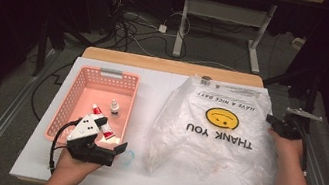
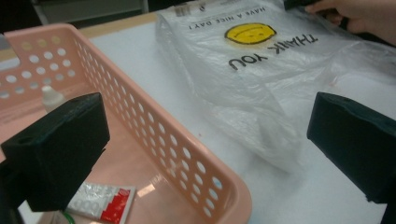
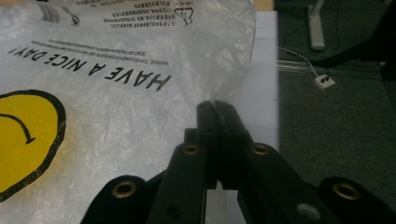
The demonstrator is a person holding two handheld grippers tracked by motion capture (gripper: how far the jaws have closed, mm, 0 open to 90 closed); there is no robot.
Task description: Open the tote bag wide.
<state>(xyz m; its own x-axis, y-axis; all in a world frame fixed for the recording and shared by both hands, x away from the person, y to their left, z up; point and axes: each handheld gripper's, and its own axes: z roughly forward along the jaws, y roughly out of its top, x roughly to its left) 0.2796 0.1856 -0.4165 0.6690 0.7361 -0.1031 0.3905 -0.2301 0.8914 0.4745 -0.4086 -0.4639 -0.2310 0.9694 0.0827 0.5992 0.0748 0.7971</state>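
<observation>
- Left gripper (image 1: 114, 151) sat nearest, at the bench's front-left edge just past the pink basket's (image 1: 65, 106) front corner; jaws spread wide, nothing between them.
- Pointed toward the plastic bag (image 1: 216, 131), which lay flat across the right half of the bench, print upside down toward the far edge.
- Right gripper (image 3: 215, 108) at the bag's right edge, near the bench's right side; jaws pressed together, apparently pinching the film, though hard to confirm how much got caught.
- Basket held a tube (image 1: 101, 123) at its front wall and a small dropper bottle (image 1: 114, 107) mid-floor, apart from each other.
- Risks, judged: thin pinch could slip once lifted; only one layer grabbed, so mouth wouldn't open; left jaws could snag the basket rim and drag it.
</observation>
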